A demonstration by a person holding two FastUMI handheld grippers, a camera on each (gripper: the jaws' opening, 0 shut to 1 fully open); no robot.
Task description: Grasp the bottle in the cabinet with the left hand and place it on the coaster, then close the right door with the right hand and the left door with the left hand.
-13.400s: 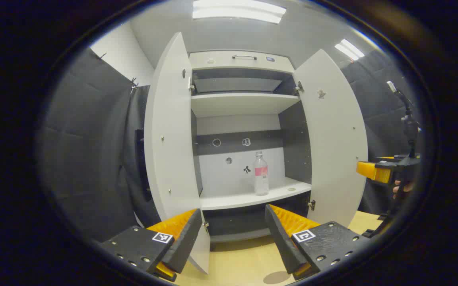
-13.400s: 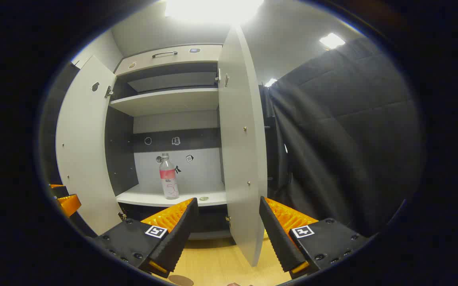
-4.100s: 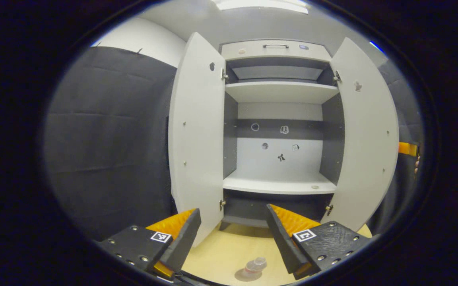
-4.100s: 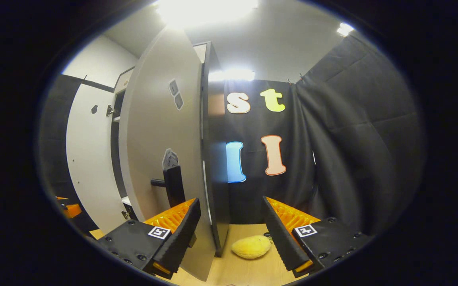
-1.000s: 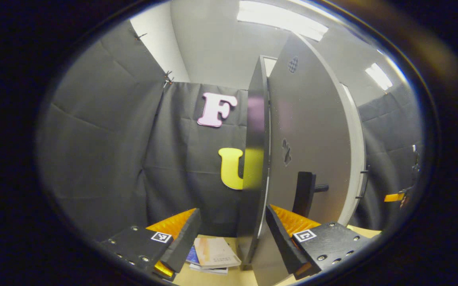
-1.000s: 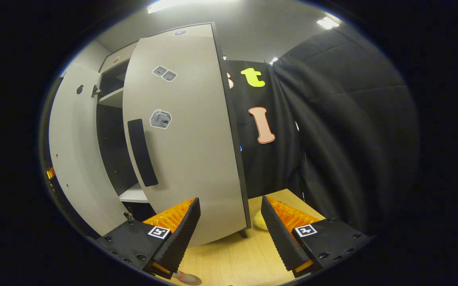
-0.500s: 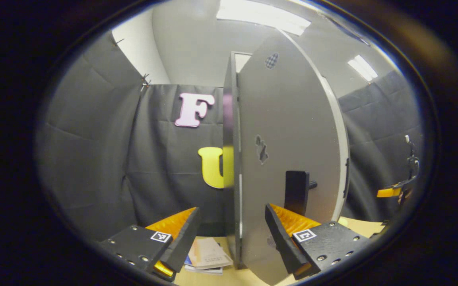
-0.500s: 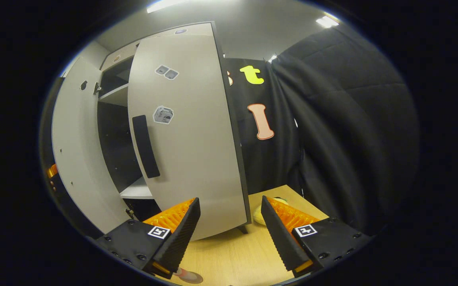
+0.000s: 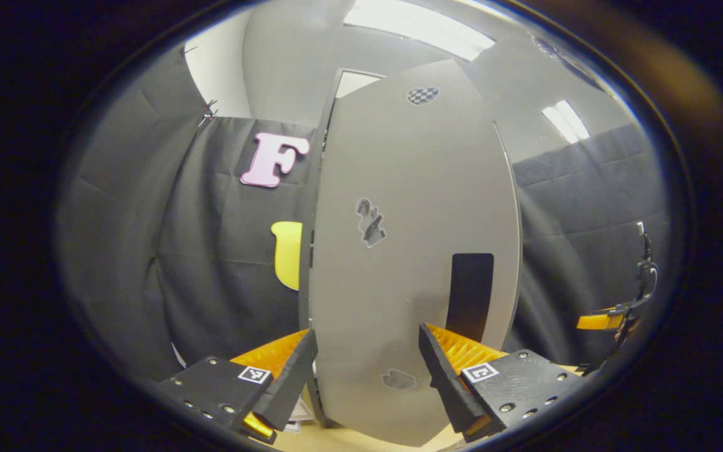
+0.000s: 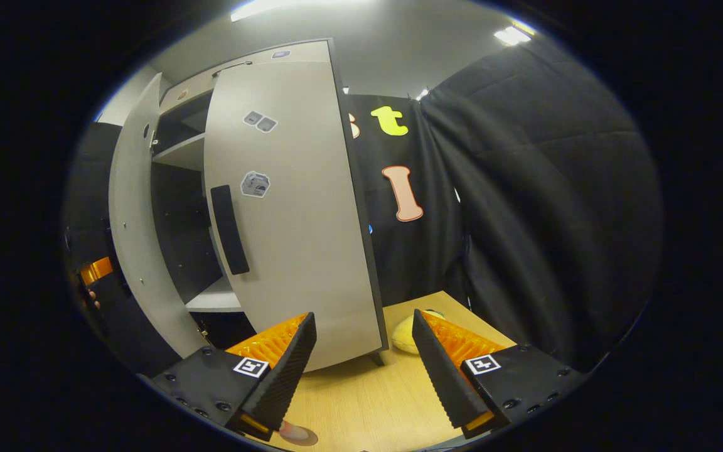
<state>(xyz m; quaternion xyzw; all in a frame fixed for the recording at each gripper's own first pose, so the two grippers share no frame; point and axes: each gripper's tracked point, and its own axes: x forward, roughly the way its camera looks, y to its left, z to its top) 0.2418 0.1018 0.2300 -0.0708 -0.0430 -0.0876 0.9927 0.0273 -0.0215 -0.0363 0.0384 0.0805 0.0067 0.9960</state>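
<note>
Your left gripper [image 9: 366,370] sits wide-fingered just before the left door [image 9: 412,251] — your right gripper [image 10: 364,358] wide too, beside the right door [image 10: 292,220], holding nothing.

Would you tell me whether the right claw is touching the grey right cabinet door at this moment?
Apart. The right gripper view shows the open right claw held short of the grey right cabinet door, with bare wooden tabletop between them.

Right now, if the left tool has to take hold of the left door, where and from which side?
Take the dark vertical handle near the left door's free edge, coming straight at the door's outer face. It is a tall narrow bar, so the open left tool should close across its width. Whether there is a gap behind it isn't clear.
</note>
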